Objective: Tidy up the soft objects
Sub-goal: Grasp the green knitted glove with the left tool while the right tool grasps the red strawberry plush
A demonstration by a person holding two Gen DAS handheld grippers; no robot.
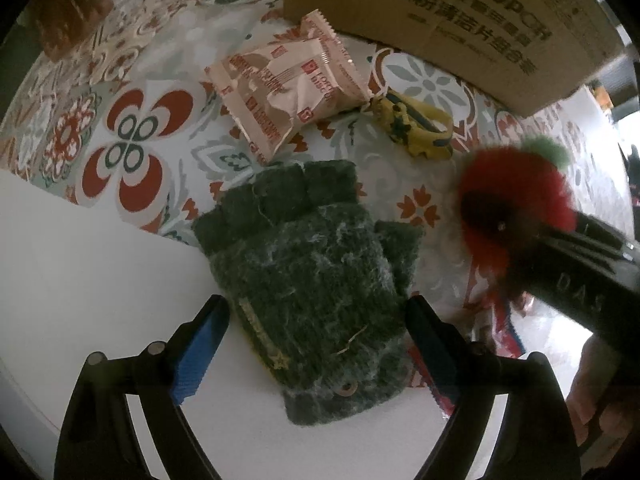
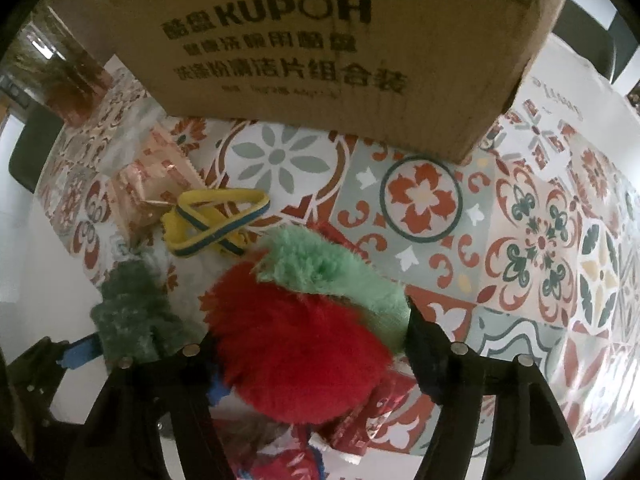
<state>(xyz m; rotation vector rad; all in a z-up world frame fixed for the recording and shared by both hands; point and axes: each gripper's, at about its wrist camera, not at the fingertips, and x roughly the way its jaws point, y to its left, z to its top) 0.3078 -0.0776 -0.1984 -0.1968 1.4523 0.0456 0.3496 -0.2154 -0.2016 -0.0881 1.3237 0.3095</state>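
The cardboard box [image 2: 320, 40] stood at the far side of the patterned tablecloth [image 2: 520, 220], and everything else lay on the near side of it. The right gripper [image 2: 308, 344] was clamped on a red and green plush toy [image 2: 304, 328], held just short of the box's front wall and seemingly lifted (the cloth showed beneath it). The left gripper [image 1: 316, 336] hung released, its blue pads [image 1: 200, 352] straddling a dark green knitted glove [image 1: 308, 280] that lay farther from the box, half on the white table [image 1: 80, 260]. Between glove and box sat a pink snack packet [image 1: 288, 88] and a yellow band [image 2: 216, 220].

The fur looked slippery: a loose pinch might let the toy drop before it cleared the box's rim. The left jaws could also snag only loose wool, dragging the glove instead of lifting it.
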